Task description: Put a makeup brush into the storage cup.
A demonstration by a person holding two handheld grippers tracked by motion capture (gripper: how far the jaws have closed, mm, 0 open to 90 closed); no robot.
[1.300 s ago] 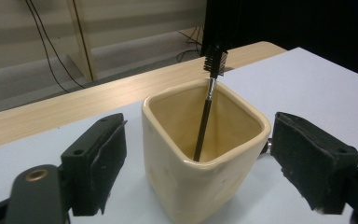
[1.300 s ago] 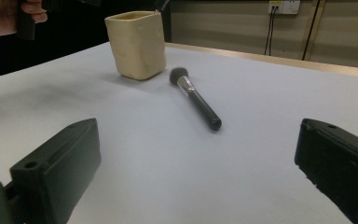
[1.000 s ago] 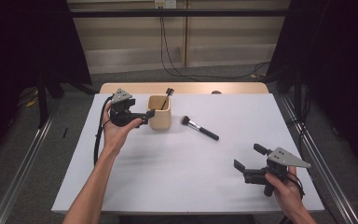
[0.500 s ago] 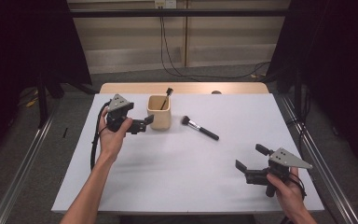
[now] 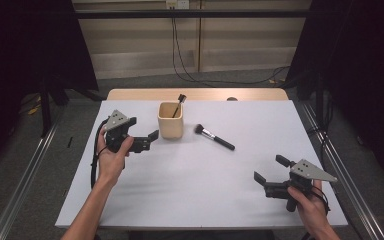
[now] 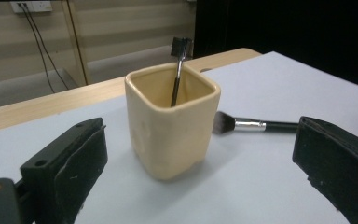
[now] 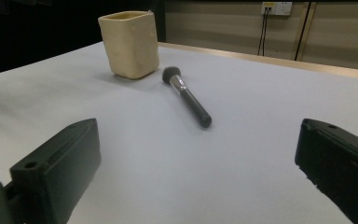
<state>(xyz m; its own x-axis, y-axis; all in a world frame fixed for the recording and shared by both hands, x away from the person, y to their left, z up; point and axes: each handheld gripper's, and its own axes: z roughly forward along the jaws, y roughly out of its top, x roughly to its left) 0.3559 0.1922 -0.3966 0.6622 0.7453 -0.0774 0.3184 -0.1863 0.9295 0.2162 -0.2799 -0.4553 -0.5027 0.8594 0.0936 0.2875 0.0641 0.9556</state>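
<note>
Dark curtains flank a pale slatted wall behind the white tabletop (image 5: 190,185), which has a wooden strip along its far edge; cables hang down the wall from a socket.

Toward the far left of the tabletop stands a cream cup (image 5: 170,120), square with rounded corners and upright. A small tool (image 5: 178,104) with a thin metal stem and a dark head leans inside it, the head sticking out above the far rim. Just right of the cup, apart from it, lies a brush (image 5: 214,137) with dark bristles, a silver ferrule and a black handle; the bristles point toward the cup and the handle runs away to the near right.

The left gripper (image 5: 147,141) is held just left of the cup, its fingers released and spread wide, aimed at the cup without touching it. In the left gripper view the cup (image 6: 171,121) stands between the two fingers (image 6: 70,170) but farther off, with the brush (image 6: 256,125) behind it to the right.

The right gripper (image 5: 269,172) is at the near right, well apart from the cup and brush, a hand (image 5: 312,207) wrapped around its grip. Its fingers are likewise released and empty. The right gripper view looks across bare tabletop to the brush (image 7: 186,97) and, beyond it, the cup (image 7: 129,44).
</note>
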